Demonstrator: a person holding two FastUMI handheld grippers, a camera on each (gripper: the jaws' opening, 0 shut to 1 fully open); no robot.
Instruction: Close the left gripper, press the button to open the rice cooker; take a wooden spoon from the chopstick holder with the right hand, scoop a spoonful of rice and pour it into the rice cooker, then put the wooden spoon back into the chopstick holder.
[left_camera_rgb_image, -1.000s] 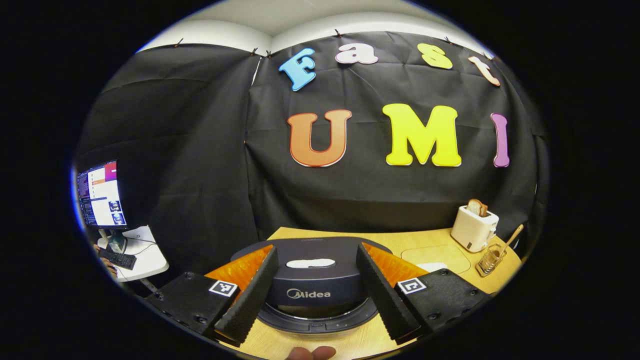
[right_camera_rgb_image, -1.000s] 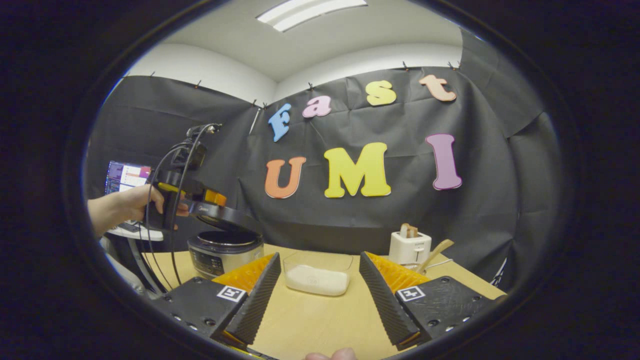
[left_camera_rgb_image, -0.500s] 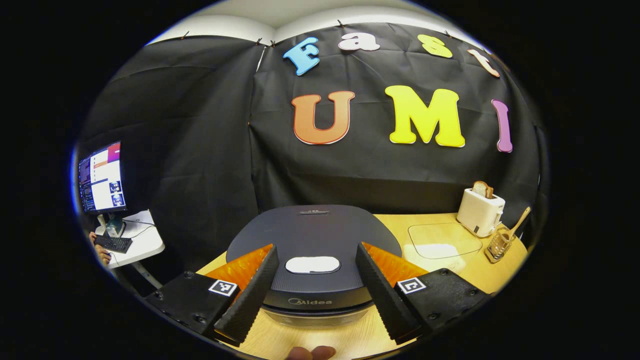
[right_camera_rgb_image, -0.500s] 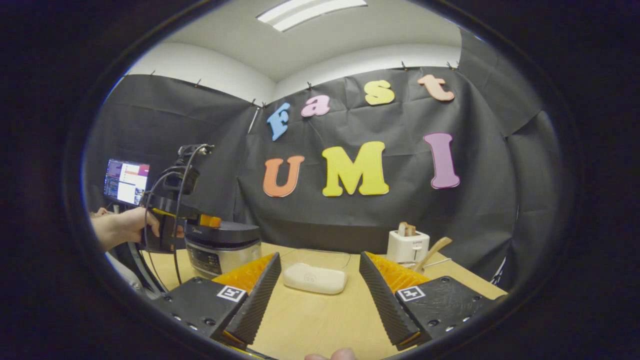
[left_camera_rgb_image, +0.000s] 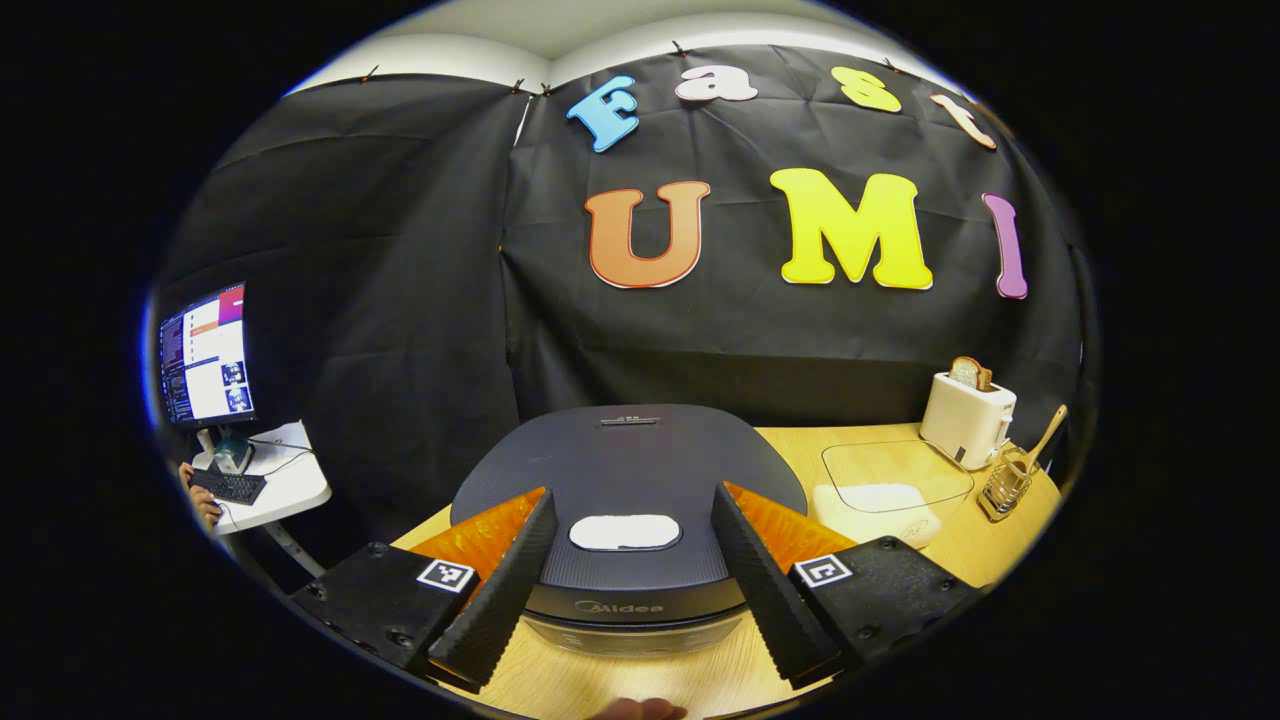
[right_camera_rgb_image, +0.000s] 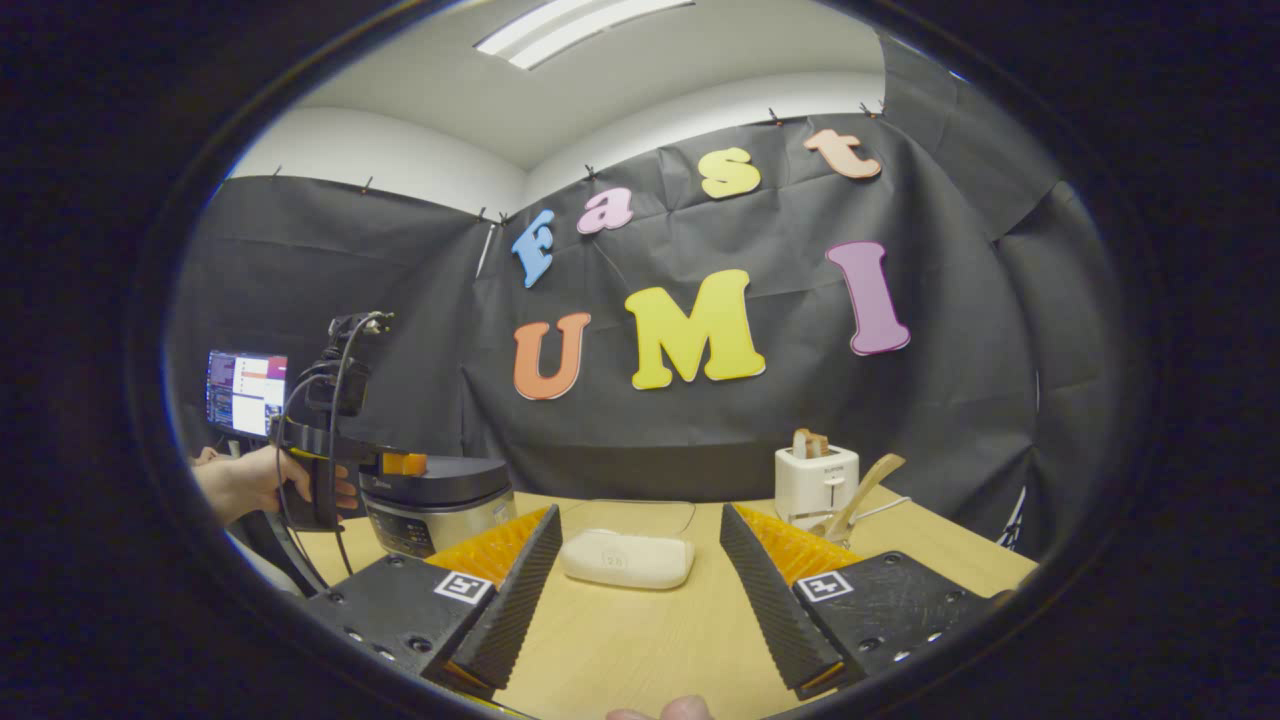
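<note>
The dark rice cooker (left_camera_rgb_image: 630, 460) stands right in front of my left gripper (left_camera_rgb_image: 630, 575), lid down. That gripper is open, its fingers on either side of the white oval button (left_camera_rgb_image: 625, 531) on the lid. Whether they touch the lid I cannot tell. In the right gripper view a hand (right_camera_rgb_image: 240, 482) holds the left gripper (right_camera_rgb_image: 335, 465) against the rice cooker (right_camera_rgb_image: 440, 500). My right gripper (right_camera_rgb_image: 635, 595) is open and empty above the table, facing the clear rice container (right_camera_rgb_image: 625, 558). The wooden spoon (right_camera_rgb_image: 865, 485) leans in the chopstick holder (left_camera_rgb_image: 1005, 485) beside the toaster.
A white toaster (left_camera_rgb_image: 965, 420) with a slice of bread stands at the back right of the wooden table (right_camera_rgb_image: 640, 650). The rice container (left_camera_rgb_image: 880, 495) lies between cooker and holder. A monitor (left_camera_rgb_image: 205, 355) and a keyboard (left_camera_rgb_image: 230, 487) sit on a small side table at the left.
The cooker's lid has come down from half raised to shut, and the left gripper went down with it. The right gripper has dropped a little toward the table.
</note>
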